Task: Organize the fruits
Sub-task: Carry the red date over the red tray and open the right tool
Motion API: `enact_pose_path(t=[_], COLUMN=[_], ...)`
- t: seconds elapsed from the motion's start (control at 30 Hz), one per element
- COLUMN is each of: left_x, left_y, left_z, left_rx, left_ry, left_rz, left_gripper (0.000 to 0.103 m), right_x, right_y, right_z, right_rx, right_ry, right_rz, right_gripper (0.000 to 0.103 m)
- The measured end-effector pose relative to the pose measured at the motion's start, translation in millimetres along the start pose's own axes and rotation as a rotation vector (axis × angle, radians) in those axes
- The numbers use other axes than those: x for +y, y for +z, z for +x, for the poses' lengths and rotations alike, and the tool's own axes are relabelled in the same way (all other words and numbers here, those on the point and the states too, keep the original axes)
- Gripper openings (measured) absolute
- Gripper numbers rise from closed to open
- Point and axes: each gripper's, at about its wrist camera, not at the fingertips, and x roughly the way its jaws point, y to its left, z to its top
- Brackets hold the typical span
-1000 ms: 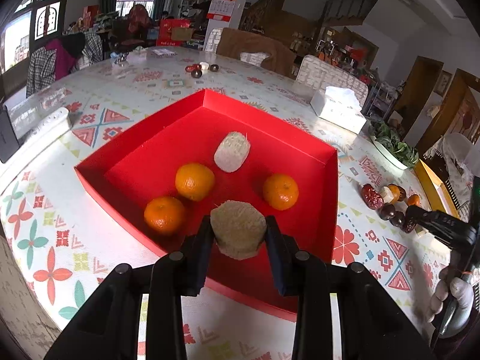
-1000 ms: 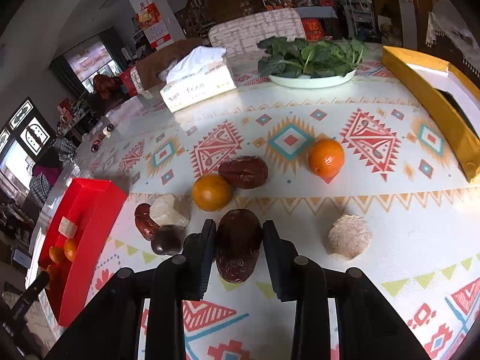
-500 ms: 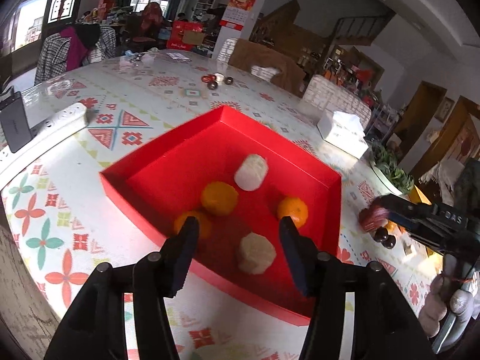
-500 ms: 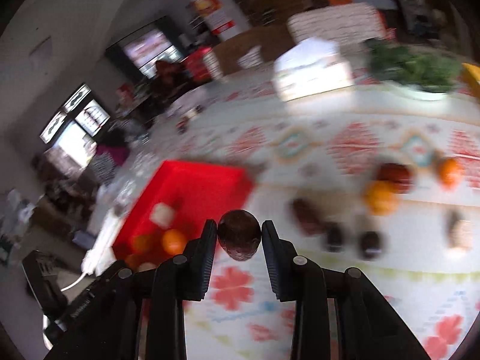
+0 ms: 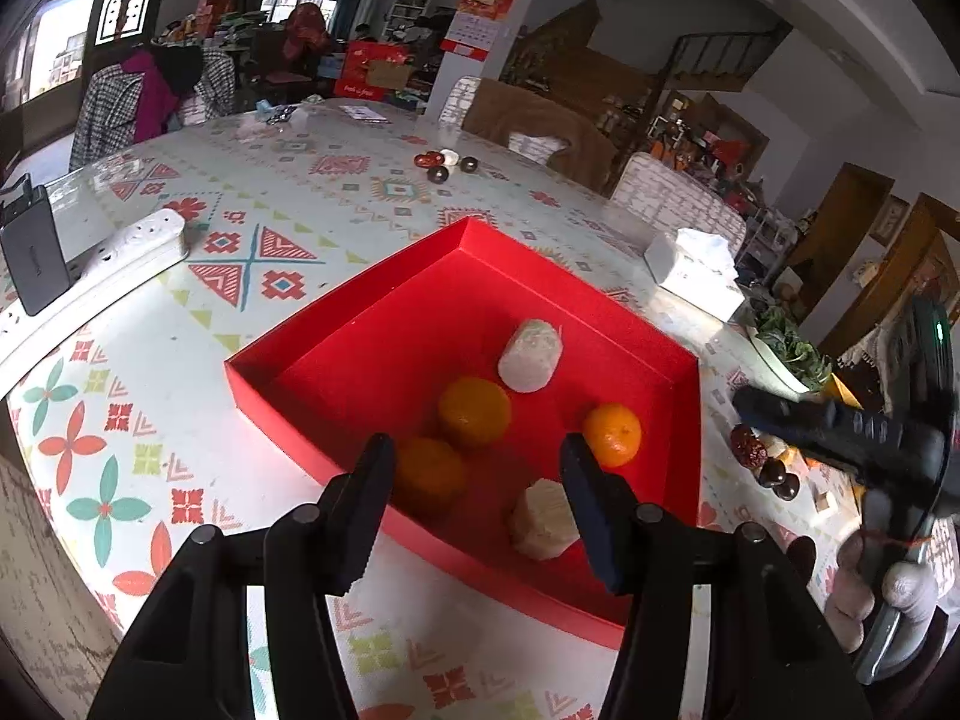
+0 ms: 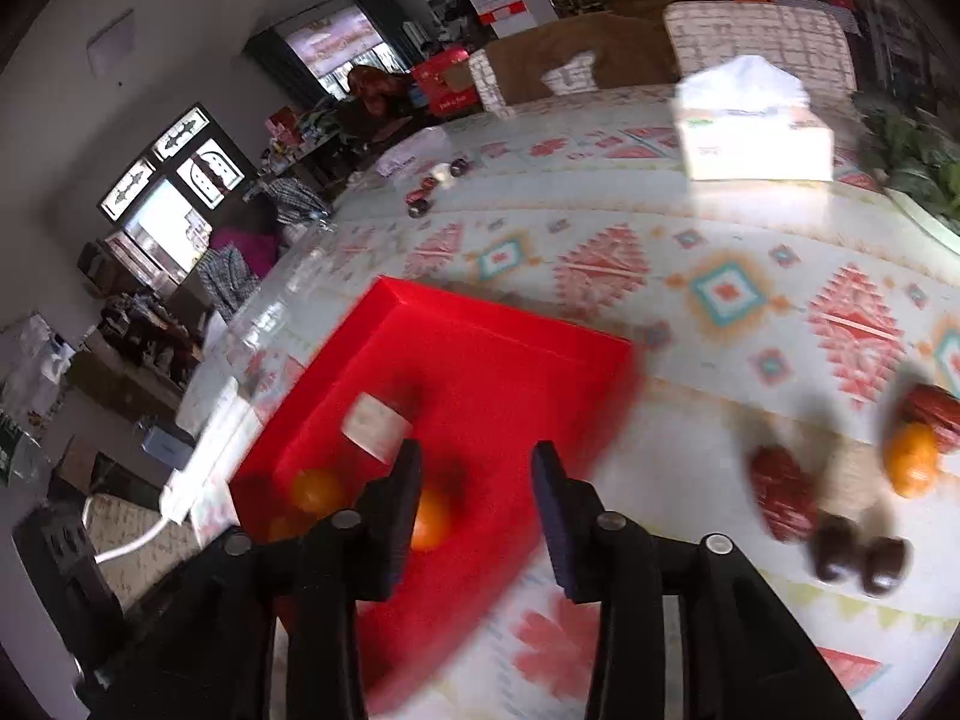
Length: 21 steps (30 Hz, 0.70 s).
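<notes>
A red tray (image 5: 384, 324) lies on the patterned table and holds three oranges (image 5: 474, 411) and two pale blocks (image 5: 531, 354). My left gripper (image 5: 477, 480) is open and empty above the tray's near edge, with one pale block (image 5: 543, 519) just below it. My right gripper (image 6: 474, 501) is open and empty over the tray (image 6: 498, 360); the view is blurred. I cannot see the dark red fruit it held. The right gripper also shows in the left wrist view (image 5: 840, 426), to the right of the tray.
Loose fruit lies right of the tray: red dates (image 6: 780, 495), dark round fruits (image 6: 855, 552) and an orange (image 6: 912, 468). A tissue box (image 6: 753, 132), a plate of greens (image 5: 786, 348), a white power strip (image 5: 90, 276) and a far fruit cluster (image 5: 444, 165) stand around.
My left gripper opened, dropped the pale block into the tray and drew back. My right gripper carried a dark red fruit to the tray and is now open and empty.
</notes>
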Motion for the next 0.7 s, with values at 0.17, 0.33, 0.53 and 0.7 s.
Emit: enact_pose_path(t=[0.17,0.33,0.53,0.7], left_x=[-5.2,-8.3,-17.8,-35.3], left_y=[0.8,1.3,-1.6,-7.2], left_z=[0.7,-0.3,-0.7,-5.6], left_rx=[-0.001,-0.007,-0.002,-0.005], left_ry=[-0.021,-0.018,-0.023,-0.038], left_rz=[0.01,0.015,0.029,0.07], left_gripper=[0.056,0.06,0.06,0.06], right_x=[-39.4,-75.9,-99.5,-96.9], right_y=[-26.0,-54.5,-89.1,-102.6], right_z=[-42.8,-92.1,-107.1,-82.6], right_rx=[-0.018,-0.076,-0.029,0.014], right_ry=[-0.086,-0.172,-0.17,-0.145], right_rz=[0.01,0.073,0.125,0.146], right_gripper=[0.041,0.049,0.061,0.061])
